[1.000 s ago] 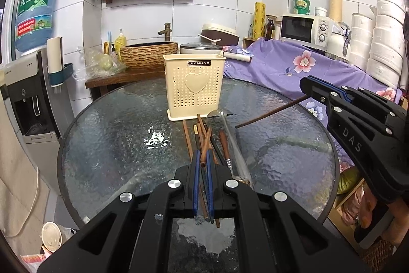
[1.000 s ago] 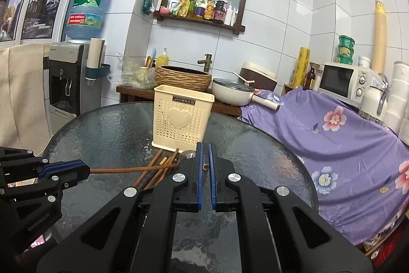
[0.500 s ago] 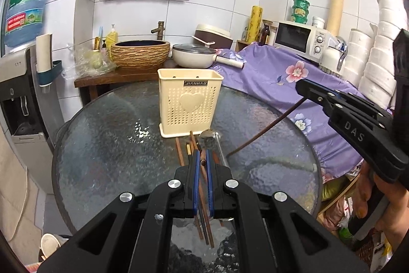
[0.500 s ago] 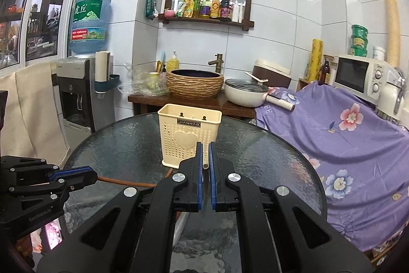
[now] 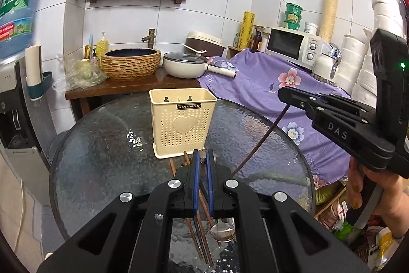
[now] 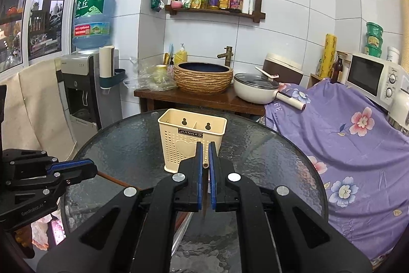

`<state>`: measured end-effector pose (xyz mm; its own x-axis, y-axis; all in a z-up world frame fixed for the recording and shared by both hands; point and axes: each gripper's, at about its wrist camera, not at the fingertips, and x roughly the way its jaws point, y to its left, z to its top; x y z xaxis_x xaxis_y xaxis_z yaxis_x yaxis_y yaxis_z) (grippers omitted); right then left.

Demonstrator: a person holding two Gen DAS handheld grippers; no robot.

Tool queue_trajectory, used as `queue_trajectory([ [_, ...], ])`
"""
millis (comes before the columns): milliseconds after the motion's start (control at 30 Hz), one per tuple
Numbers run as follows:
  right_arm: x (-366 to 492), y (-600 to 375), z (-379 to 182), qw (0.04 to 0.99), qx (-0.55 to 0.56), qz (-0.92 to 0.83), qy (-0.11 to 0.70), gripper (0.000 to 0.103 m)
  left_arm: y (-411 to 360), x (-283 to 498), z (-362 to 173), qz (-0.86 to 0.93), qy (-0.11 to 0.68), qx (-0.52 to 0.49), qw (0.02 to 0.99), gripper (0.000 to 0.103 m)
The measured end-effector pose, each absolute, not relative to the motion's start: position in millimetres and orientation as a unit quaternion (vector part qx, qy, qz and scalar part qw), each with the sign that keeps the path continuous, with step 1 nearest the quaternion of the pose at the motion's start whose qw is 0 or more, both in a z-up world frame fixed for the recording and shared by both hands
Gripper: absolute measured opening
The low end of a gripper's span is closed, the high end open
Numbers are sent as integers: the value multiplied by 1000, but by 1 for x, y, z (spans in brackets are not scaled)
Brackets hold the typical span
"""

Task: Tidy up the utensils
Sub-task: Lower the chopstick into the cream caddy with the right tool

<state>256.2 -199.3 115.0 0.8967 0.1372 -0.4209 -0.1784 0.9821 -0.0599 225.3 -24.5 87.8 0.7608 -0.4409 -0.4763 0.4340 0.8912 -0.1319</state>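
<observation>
A cream perforated utensil holder (image 5: 182,127) (image 6: 191,142) stands upright and empty on the round glass table (image 5: 102,157). My left gripper (image 5: 202,152) (image 6: 84,165) is shut on a brown chopstick (image 6: 115,178) that juts out sideways. My right gripper (image 6: 205,145) (image 5: 283,92) is shut on a dark chopstick (image 5: 260,140) (image 6: 205,186) that hangs slanted down toward the table. Both grippers hover above the table in front of the holder. Below the left gripper lie several loose chopsticks (image 5: 202,234) and a metal spoon (image 5: 222,232).
Behind the table a wooden side table (image 6: 199,100) carries a wicker basin (image 6: 203,78) and a white pan (image 6: 255,91). A purple floral cloth (image 6: 345,134) and a microwave (image 5: 291,46) are on the right, a water dispenser (image 6: 79,83) on the left.
Both grippers have risen and drawn back from the table, each keeping its chopstick. The right gripper's chopstick has swung from nearly level to steeply slanted.
</observation>
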Motion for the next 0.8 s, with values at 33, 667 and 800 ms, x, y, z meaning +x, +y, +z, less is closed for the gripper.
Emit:
queue_trajectory([
  [33, 259, -201, 116, 972, -44, 83, 217, 5, -25, 227, 89, -235, 256, -5, 938, 5],
  [667, 319, -225, 150, 951, -9, 120, 286, 5, -36, 270, 127, -281, 273, 3, 920, 5],
  [800, 324, -225, 157, 947, -7, 127, 294, 5, -38, 276, 133, -285, 275, 6, 918, 5],
])
